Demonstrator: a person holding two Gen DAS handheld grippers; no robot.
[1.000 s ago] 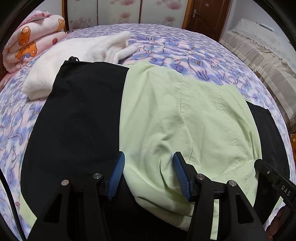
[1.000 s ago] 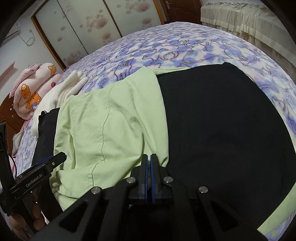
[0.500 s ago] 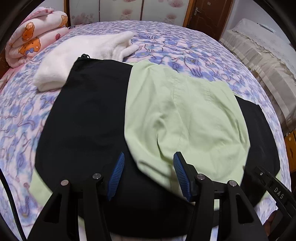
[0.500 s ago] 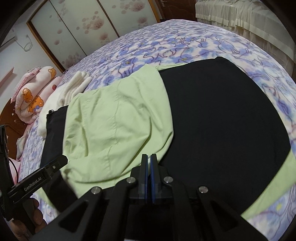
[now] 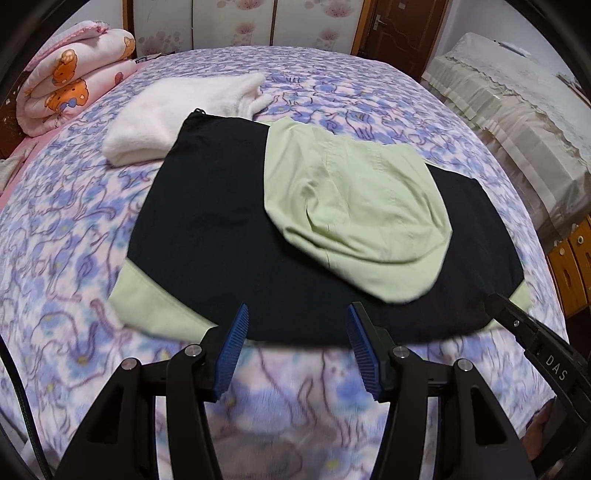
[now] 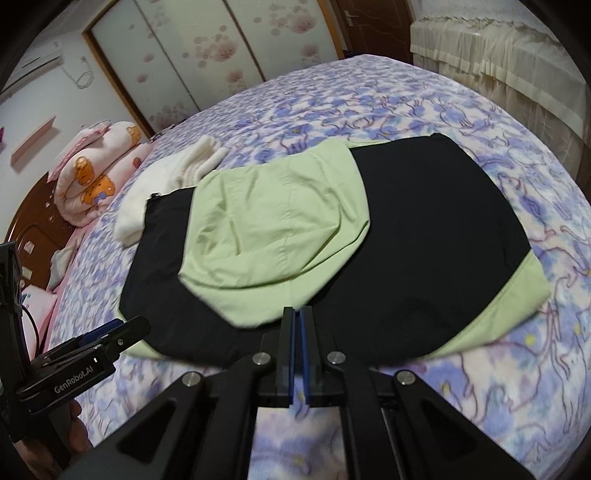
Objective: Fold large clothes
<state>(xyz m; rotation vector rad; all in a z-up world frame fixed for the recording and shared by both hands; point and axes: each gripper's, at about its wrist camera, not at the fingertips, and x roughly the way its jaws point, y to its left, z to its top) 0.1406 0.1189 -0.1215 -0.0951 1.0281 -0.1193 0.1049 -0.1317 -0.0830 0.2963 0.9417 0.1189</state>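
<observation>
While my left gripper (image 5: 297, 332) is hovering fingers apart and my right gripper (image 6: 297, 328) fingers together, empty, just off the black garment (image 5: 229, 236) on the bed (image 5: 55, 221), I'm risking its green flap (image 5: 354, 206) sliding loose.

A home bedroom: a bed (image 5: 332, 85) with floral cover, a rolled quilt (image 5: 70, 81) at ten o'clock, wardrobe doors (image 6: 177, 62) and a wooden door (image 5: 402, 26) beyond.
</observation>
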